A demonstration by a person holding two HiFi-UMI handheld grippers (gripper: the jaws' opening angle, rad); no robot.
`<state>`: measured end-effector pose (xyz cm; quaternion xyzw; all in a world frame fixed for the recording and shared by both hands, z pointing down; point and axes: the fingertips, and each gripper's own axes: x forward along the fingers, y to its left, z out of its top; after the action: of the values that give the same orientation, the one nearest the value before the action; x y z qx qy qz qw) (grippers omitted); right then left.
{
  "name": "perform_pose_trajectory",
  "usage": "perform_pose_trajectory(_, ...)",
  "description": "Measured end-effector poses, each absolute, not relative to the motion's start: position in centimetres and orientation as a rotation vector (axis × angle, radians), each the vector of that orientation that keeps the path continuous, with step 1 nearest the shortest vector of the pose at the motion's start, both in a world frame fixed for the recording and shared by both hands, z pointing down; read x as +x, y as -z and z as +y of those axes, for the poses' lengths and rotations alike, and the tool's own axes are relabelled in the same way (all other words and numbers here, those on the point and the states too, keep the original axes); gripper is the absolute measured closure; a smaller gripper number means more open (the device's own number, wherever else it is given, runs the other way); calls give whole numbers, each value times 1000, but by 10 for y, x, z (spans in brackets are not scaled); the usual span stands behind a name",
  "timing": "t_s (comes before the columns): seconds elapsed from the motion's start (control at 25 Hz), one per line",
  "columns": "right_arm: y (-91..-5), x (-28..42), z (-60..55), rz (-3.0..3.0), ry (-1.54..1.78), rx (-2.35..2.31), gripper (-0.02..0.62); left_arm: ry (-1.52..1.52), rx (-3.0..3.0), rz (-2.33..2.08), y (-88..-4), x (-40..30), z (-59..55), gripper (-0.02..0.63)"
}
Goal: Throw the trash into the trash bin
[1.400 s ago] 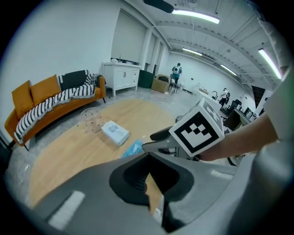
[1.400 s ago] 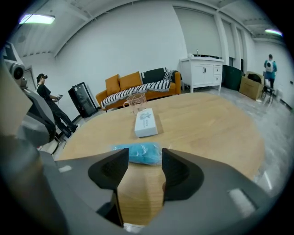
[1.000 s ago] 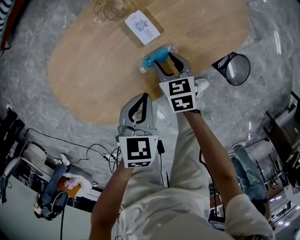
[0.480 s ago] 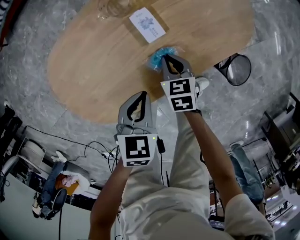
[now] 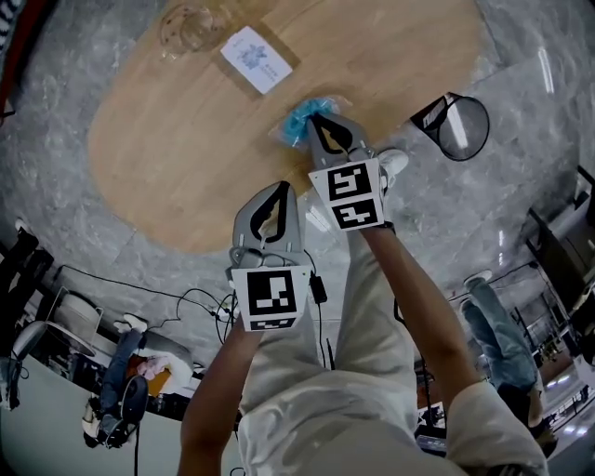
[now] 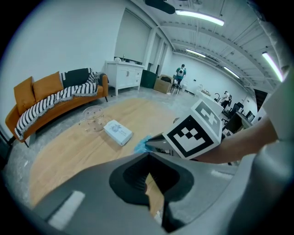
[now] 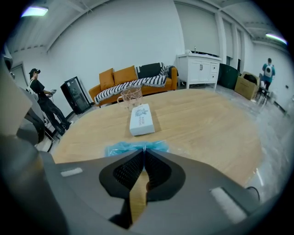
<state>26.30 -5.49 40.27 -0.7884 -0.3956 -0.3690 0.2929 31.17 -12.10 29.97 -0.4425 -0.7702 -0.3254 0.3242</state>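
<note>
A crumpled blue plastic wrapper (image 5: pixel 296 118) lies near the near edge of the oval wooden table (image 5: pixel 167 139). My right gripper (image 5: pixel 314 119) is shut on it; in the right gripper view the wrapper (image 7: pixel 120 148) bunches out on both sides of the closed tips (image 7: pixel 144 150). My left gripper (image 5: pixel 279 189) hangs shut and empty over the table's near edge, short of the wrapper (image 6: pixel 141 144). A black mesh trash bin (image 5: pixel 458 127) stands on the floor to the right of the table.
A white box (image 5: pixel 251 59) and a clear glass cup (image 5: pixel 186 26) stand on the table's far side. An orange sofa (image 7: pixel 133 78) is beyond the table. A person (image 7: pixel 43 103) stands at the left, others stand far off. Cables lie on the marble floor (image 5: pixel 200 302).
My right gripper's jaws, open around the wrapper a second ago, have shut on it and bunched it up. The left gripper has stayed put.
</note>
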Motion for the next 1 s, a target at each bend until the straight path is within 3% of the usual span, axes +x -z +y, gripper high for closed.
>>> perform_pose_trajectory(0.44,-390,183,-52,-1177,895,-2031,557,799,-1043,-2067,-297,246,-119,606)
perform_pose_trajectory(1.0,-371,29,-71,-1380,758,-1872,557,697,-817,-2119,-294,114,-124,606)
